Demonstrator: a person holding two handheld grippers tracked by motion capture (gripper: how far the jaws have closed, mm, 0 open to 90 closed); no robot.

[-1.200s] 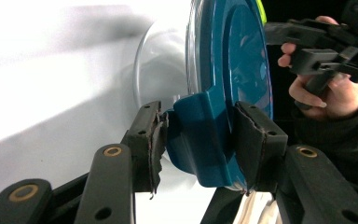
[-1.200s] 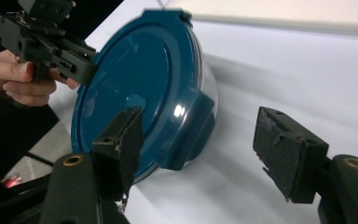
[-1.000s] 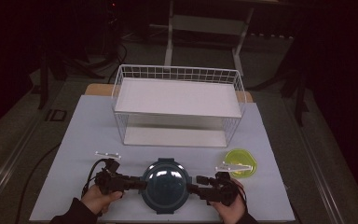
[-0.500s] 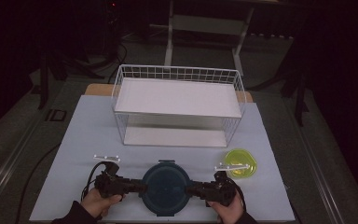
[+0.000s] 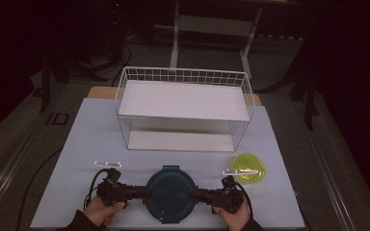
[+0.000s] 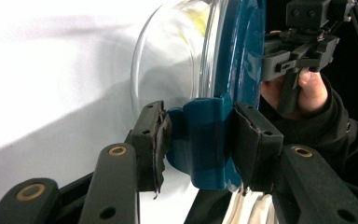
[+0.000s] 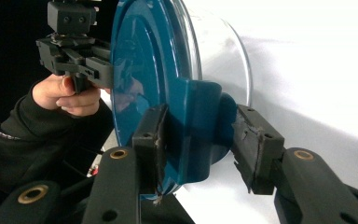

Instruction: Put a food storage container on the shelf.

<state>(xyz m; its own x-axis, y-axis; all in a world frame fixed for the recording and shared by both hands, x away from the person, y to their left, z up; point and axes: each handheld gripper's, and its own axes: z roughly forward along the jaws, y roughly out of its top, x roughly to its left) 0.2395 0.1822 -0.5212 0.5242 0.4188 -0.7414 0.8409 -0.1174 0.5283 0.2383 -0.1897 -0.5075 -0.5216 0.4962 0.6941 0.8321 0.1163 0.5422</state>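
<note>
Two grippers flank the glass container (image 5: 169,194) with its blue lid (image 6: 244,51), at six o'clock on the desk (image 5: 86,139). The left gripper (image 5: 142,192) pinches the lid's nine o'clock clip (image 6: 203,140); the right gripper (image 5: 197,194), jaws just closing, straddles the three o'clock clip (image 7: 198,135). Wire basket (image 5: 183,108) at twelve, green lid (image 5: 249,168) at three

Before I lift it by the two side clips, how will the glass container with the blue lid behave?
The glass container is probably heavy for its size and breakable: the wall looks thick. The blue lid clips may flex or unlatch under load. The round base seems stable, unlikely to tip.
</note>
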